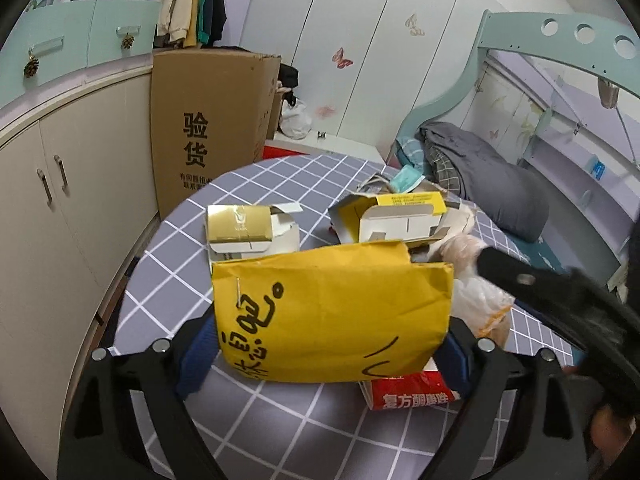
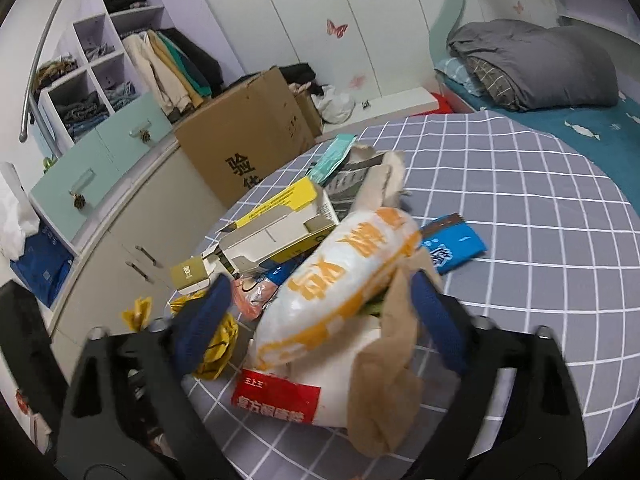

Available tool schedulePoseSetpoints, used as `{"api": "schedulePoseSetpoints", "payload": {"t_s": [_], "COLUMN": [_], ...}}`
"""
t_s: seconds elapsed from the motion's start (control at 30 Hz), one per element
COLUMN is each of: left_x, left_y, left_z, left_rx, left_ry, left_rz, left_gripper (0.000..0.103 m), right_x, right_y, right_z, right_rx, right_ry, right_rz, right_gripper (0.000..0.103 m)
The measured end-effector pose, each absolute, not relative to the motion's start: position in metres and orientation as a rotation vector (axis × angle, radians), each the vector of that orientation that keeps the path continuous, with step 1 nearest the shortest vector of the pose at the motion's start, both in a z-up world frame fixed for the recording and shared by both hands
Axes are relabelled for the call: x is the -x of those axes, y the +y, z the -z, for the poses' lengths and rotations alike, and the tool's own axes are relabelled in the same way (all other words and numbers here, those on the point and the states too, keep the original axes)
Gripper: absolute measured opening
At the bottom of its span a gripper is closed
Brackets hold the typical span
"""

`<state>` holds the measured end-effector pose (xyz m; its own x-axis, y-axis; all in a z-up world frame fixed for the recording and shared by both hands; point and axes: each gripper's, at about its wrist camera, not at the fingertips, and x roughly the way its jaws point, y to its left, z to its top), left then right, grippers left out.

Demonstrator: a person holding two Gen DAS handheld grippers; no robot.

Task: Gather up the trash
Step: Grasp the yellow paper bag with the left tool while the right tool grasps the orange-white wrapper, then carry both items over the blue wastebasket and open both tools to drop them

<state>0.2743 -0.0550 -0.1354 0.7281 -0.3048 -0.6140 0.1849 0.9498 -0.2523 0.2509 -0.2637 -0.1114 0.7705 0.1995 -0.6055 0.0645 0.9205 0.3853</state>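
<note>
Hardly begun, I'd say: the trash sits heaped on the counter (image 1: pixel 168 264), and I see no bin or bag for it. The left tool (image 1: pixel 326 340) straddles the yellow envelope (image 1: pixel 332 312), its blue pads at the envelope's two edges; whether they press I cannot tell. The right tool (image 2: pixel 320 320) has the white bag (image 2: pixel 340 276) and a tan paper bag (image 2: pixel 384 380) between its spread fingers, grip uncertain. Opened cartons (image 1: pixel 400 220) lie farther off, a blue packet (image 2: pixel 452 248) right.

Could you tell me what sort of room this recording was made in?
Most likely a bedroom: a bed with a folded grey duvet, hanging clothes, and wardrobe doors with butterfly stickers.
</note>
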Motion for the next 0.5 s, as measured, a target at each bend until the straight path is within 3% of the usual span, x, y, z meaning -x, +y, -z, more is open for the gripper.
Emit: {"api": "schedulePoseSetpoints", "payload": {"t_s": [0.07, 0.13, 0.23, 0.5], "left_x": [-0.267, -0.263, -0.255, -0.229], "left_y": [-0.048, -0.041, -0.031, 0.006], "left_z": [0.132, 0.127, 0.121, 0.096], "left_rx": [0.183, 0.199, 0.213, 0.288], "left_ry": [0.692, 0.679, 0.664, 0.601], "left_rz": [0.272, 0.28, 0.292, 0.331], "left_gripper": [0.089, 0.089, 0.089, 0.089], "right_x": [-0.256, -0.257, -0.246, -0.197], "right_y": [-0.26, -0.26, -0.259, -0.243], "right_z": [0.114, 0.114, 0.105, 0.051], "right_rx": [-0.381, -0.377, -0.37, -0.348], "right_ry": [0.718, 0.726, 0.681, 0.494], "right_rz": [-0.066, -0.065, -0.056, -0.09], "right_gripper": [0.047, 0.04, 0.035, 0.034]}}
